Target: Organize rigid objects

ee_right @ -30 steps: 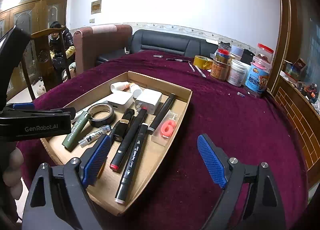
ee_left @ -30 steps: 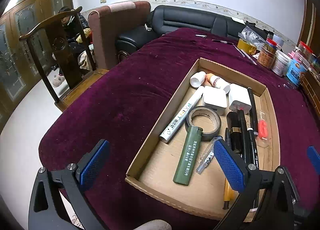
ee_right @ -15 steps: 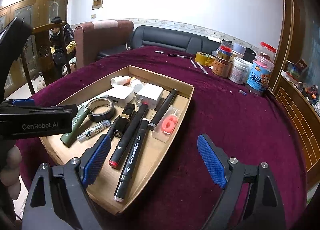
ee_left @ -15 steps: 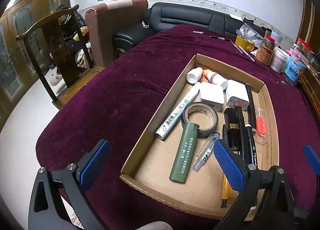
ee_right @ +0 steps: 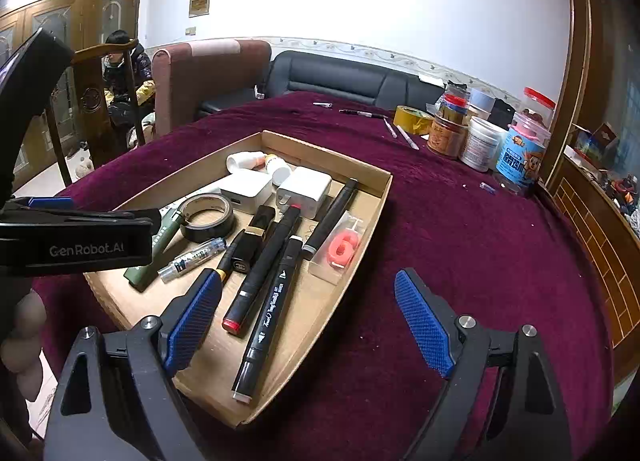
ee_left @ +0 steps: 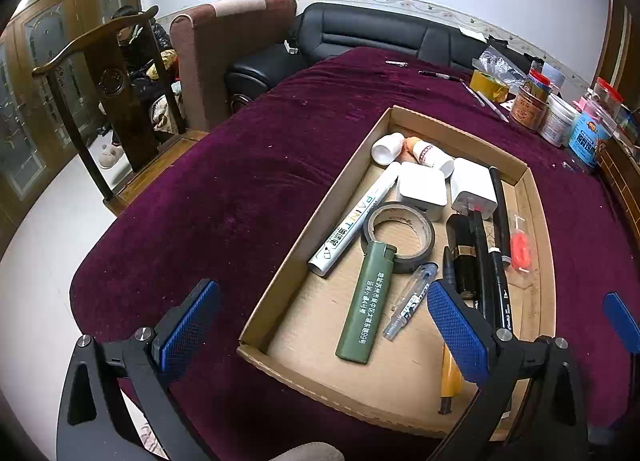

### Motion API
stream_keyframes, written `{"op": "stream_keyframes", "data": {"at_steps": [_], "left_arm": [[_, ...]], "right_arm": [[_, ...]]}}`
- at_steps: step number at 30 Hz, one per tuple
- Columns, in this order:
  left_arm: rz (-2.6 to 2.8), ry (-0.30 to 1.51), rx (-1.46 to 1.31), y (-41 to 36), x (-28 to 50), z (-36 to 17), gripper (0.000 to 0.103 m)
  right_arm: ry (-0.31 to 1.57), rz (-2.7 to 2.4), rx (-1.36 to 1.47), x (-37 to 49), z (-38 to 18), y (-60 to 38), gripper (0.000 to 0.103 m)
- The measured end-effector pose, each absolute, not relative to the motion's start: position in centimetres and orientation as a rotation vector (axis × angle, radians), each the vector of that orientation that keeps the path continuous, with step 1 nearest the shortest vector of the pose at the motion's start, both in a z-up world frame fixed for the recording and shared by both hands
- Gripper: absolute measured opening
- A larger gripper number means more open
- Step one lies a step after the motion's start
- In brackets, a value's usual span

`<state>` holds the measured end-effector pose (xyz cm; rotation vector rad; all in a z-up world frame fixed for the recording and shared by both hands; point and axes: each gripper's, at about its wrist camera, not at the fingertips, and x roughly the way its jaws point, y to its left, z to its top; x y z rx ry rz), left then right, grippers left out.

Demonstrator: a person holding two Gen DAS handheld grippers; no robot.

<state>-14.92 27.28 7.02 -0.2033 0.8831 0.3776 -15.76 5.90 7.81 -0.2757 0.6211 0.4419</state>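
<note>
A cardboard tray (ee_left: 536, 197) lies on the purple-clothed table; it also shows in the right wrist view (ee_right: 374, 217). It holds a green lighter (ee_left: 366, 301), a white paint marker (ee_left: 354, 223), a black tape roll (ee_left: 398, 231), two white chargers (ee_left: 422, 189), small white bottles (ee_left: 386, 147), black markers (ee_right: 272, 261), a clear pen (ee_left: 410, 301) and a pink item in clear packaging (ee_right: 340, 249). My left gripper (ee_left: 320, 325) is open and empty above the tray's near left corner. My right gripper (ee_right: 310, 321) is open and empty above the tray's near right edge.
Jars and tubs (ee_right: 484, 141) and a yellow tape roll (ee_right: 412, 119) stand at the table's far right, with loose pens (ee_right: 362, 113) near them. A wooden chair (ee_left: 108, 101), an armchair and a black sofa (ee_left: 360, 33) stand beyond the table's left and far edges.
Both grippers have drawn back and up slightly, so the tray sits a little farther away. Nothing in the tray has moved, and both grippers have stayed open.
</note>
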Motion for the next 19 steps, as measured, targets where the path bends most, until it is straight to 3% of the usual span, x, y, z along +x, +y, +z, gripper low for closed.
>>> {"op": "stream_keyframes", "data": {"at_steps": [19], "left_arm": [[0.361,0.894,-0.181,26.99,-14.68,7.03,0.102]], "right_arm": [[0.639,0.467,-0.294,-15.49,7.68,6.32,0.089]]}}
